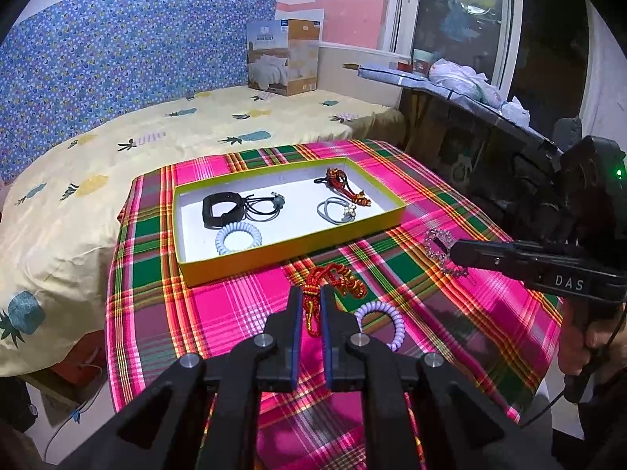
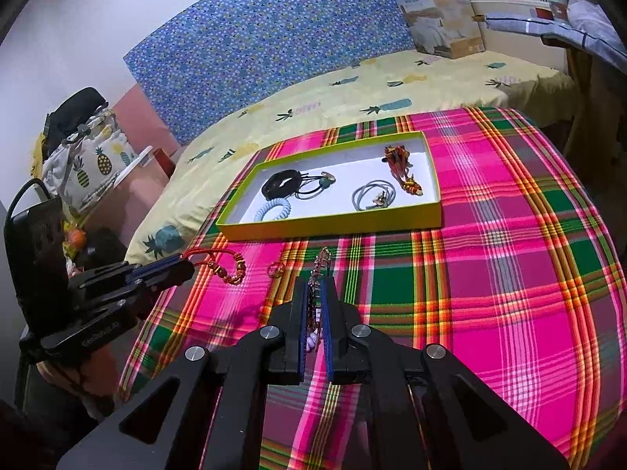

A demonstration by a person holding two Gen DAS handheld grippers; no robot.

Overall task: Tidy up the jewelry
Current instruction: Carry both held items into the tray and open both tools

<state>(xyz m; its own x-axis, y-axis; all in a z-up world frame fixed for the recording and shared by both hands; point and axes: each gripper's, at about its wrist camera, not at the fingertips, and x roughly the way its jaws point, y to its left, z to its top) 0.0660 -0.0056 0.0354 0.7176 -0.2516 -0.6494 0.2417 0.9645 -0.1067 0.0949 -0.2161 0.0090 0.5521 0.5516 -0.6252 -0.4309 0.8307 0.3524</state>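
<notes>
Two handheld tongs are seen over a surface draped in pink-green plaid cloth (image 2: 490, 274). The left tongs (image 1: 311, 293) are closed narrow on a red braided cord bracelet (image 1: 333, 280), w/ its beaded loop trailing forward – probably gripped by the cord so it can be lifted clear. The right tongs (image 2: 316, 286) are closed narrow on a sparkly rhinestone piece (image 1: 441, 248), held edge-on. A lilac spiral band (image 1: 382, 323) is left on the cloth, near the left tongs. Behind, a shallow yellow-edged tray (image 2: 333, 227) already holds approx. five hair ties and bracelets – likely the sorting spot. Beyond the surface: a bed (image 1: 117, 149) w/ pineapple-print sheet, a blue patterned headboard (image 1: 117, 58), a cardboard box (image 1: 284, 58), a window (image 1: 458, 11).
</notes>
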